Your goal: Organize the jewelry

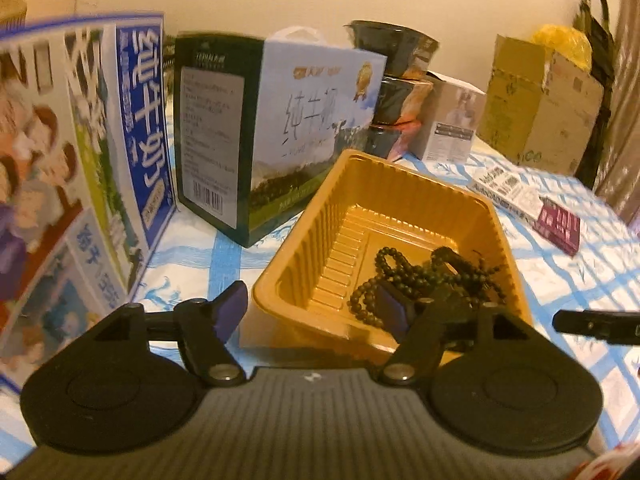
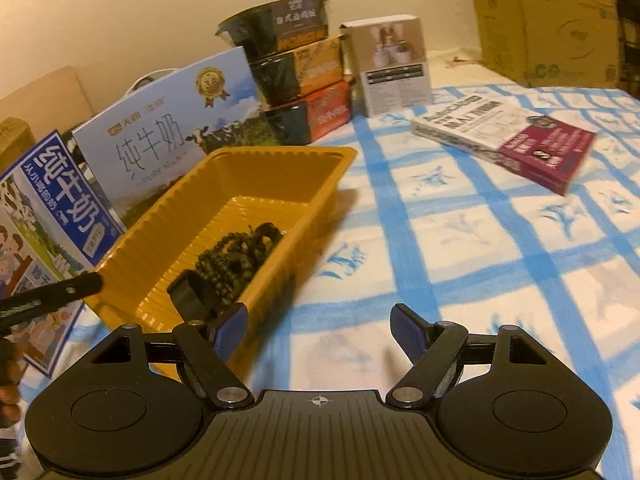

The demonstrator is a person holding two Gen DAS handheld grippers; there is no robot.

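A string of dark beads (image 1: 404,276) lies heaped in a ribbed yellow plastic tray (image 1: 400,172) on the blue-checked cloth. My left gripper (image 1: 314,304) stands open at the tray's near corner, its right finger inside the tray beside the beads, its left finger outside the wall. Nothing is pinched between its pads. In the right wrist view the beads (image 2: 236,256) rest in the tray (image 2: 280,154), and my right gripper (image 2: 320,328) is open over the cloth just right of the tray, holding nothing.
Milk cartons (image 1: 304,120) stand behind and left of the tray. Stacked black food bowls (image 2: 292,76) and a white box (image 2: 392,64) sit further back. A book (image 2: 508,136) lies on the cloth at right, near a cardboard box (image 1: 540,100).
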